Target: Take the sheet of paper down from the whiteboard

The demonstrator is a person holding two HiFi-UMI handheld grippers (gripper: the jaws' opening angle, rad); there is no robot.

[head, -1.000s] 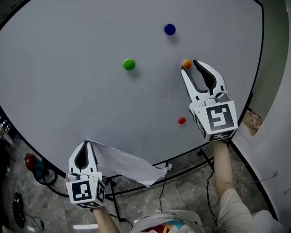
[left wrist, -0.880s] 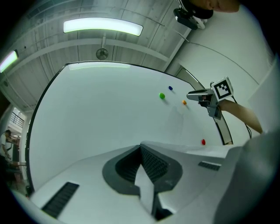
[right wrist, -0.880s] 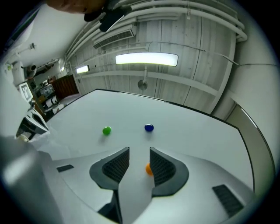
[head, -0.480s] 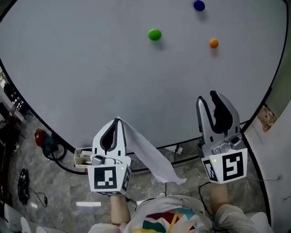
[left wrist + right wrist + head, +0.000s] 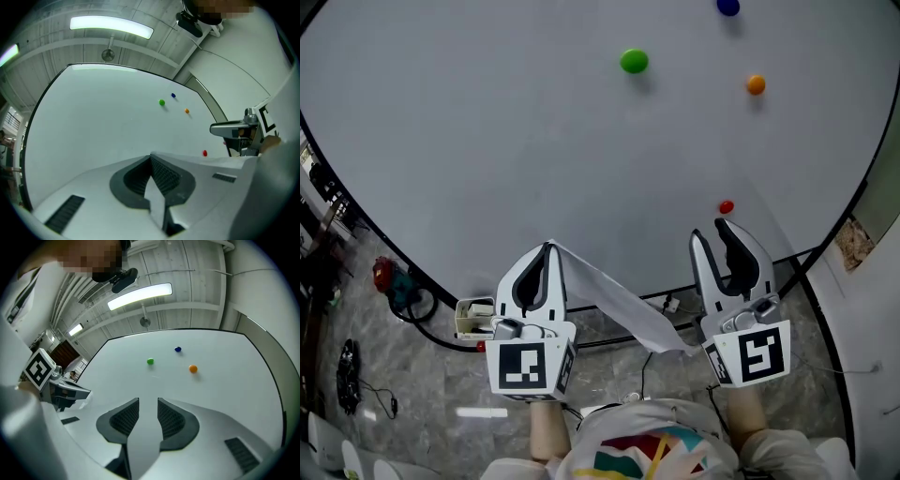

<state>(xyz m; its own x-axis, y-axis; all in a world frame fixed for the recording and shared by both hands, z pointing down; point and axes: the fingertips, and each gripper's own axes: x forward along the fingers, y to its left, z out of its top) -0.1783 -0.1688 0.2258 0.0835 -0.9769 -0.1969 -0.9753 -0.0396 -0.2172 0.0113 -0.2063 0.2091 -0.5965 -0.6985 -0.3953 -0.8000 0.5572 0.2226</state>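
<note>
The white sheet of paper [image 5: 619, 305] is off the whiteboard [image 5: 487, 141] and hangs from my left gripper [image 5: 548, 247], drooping to the lower right. In the left gripper view the left gripper [image 5: 151, 158] is shut, with a pale strip of the paper [image 5: 154, 196] pinched between its jaws. My right gripper [image 5: 710, 230] stands open and empty by the board's lower edge, just under a small red magnet [image 5: 727, 207]. The right gripper view shows the right gripper [image 5: 148, 400] with a clear gap between its jaws, pointing at the board.
Green [image 5: 634, 62], orange [image 5: 756, 85] and blue [image 5: 728, 6] magnets stay on the board's upper part. Below the board are its stand's legs, cables, a small box [image 5: 473, 317] and a red tool [image 5: 384, 275] on the floor. A white wall [image 5: 862, 319] stands at the right.
My right gripper came down from beside the orange magnet to the board's lower edge and rolled. The left gripper, still holding the paper, shifted a little toward the middle.
</note>
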